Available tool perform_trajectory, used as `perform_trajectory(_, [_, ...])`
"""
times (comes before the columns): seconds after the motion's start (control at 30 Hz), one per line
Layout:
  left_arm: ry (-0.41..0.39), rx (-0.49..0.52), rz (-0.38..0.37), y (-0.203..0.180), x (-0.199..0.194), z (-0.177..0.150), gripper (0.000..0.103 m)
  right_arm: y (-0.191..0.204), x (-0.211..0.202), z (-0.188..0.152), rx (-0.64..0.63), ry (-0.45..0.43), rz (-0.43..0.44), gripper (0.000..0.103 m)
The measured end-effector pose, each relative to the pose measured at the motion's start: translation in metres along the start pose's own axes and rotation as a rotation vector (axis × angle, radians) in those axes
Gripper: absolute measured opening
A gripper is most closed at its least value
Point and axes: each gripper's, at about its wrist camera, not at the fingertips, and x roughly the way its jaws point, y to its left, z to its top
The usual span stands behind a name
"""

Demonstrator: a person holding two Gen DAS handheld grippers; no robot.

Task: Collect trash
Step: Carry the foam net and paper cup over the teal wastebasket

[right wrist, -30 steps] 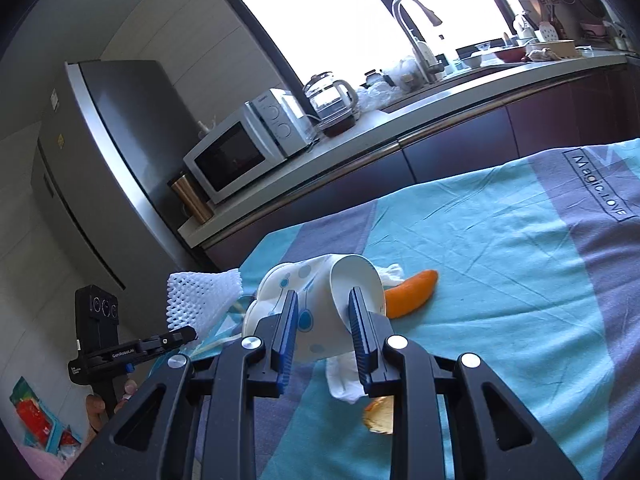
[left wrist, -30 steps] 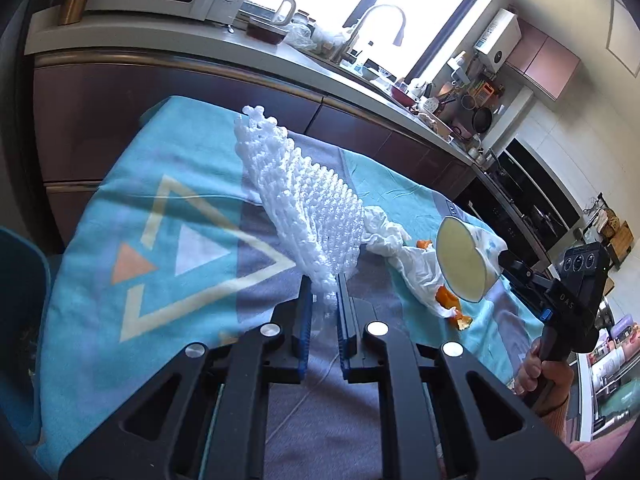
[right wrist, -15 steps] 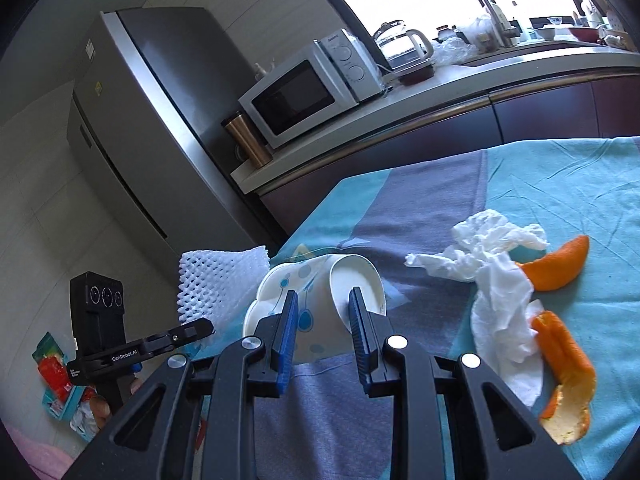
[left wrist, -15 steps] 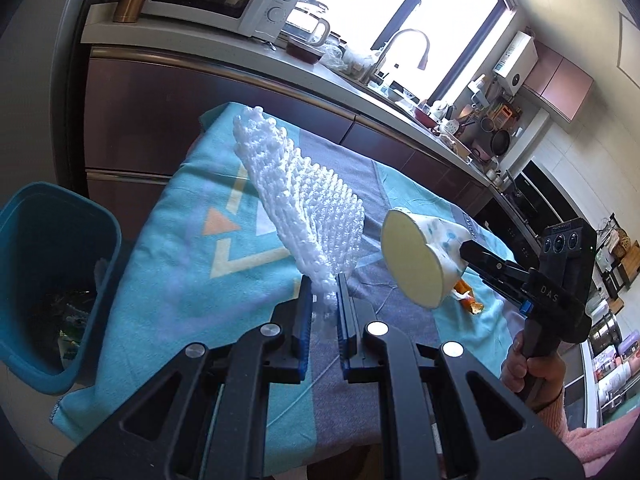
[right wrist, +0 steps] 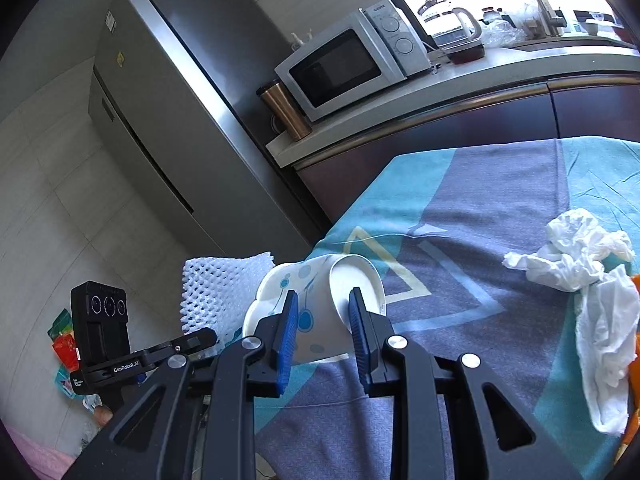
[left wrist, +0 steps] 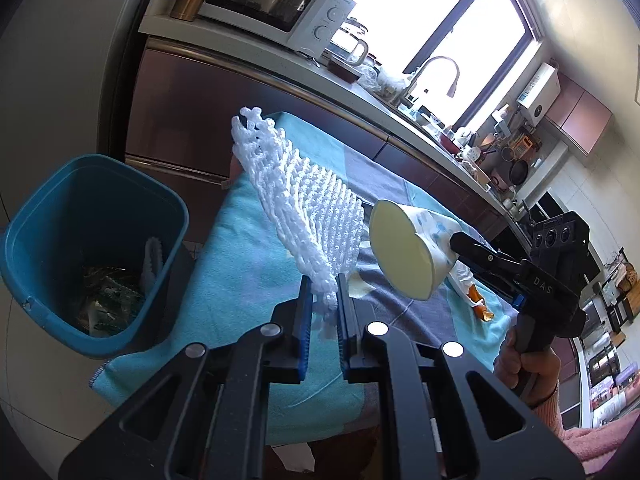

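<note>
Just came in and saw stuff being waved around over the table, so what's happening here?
A person is clearing trash with a handheld tool in each hand. The left tool is clamped on a white foam fruit net, held up near the blue trash bin beside the table. The right tool grips a squashed paper cup above the tablecloth. A crumpled tissue and orange peel lie on the cloth, not yet collected.

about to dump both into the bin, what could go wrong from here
The foam net is pinched only at its bottom edge by the left gripper, so it could slip free or fall short of the blue bin. The paper cup, squeezed sideways in the right gripper, may crumple or pop out. Both loads sit close together and could collide.
</note>
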Motion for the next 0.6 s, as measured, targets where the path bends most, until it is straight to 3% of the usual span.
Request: perform_trajectory(0.6, [-0.078, -0.092, 0.114, 0.049, -0.049, -0.002, 0.012, 0.055, 0.063, 0.012, -0.097, 0.097, 0.102, 0.024])
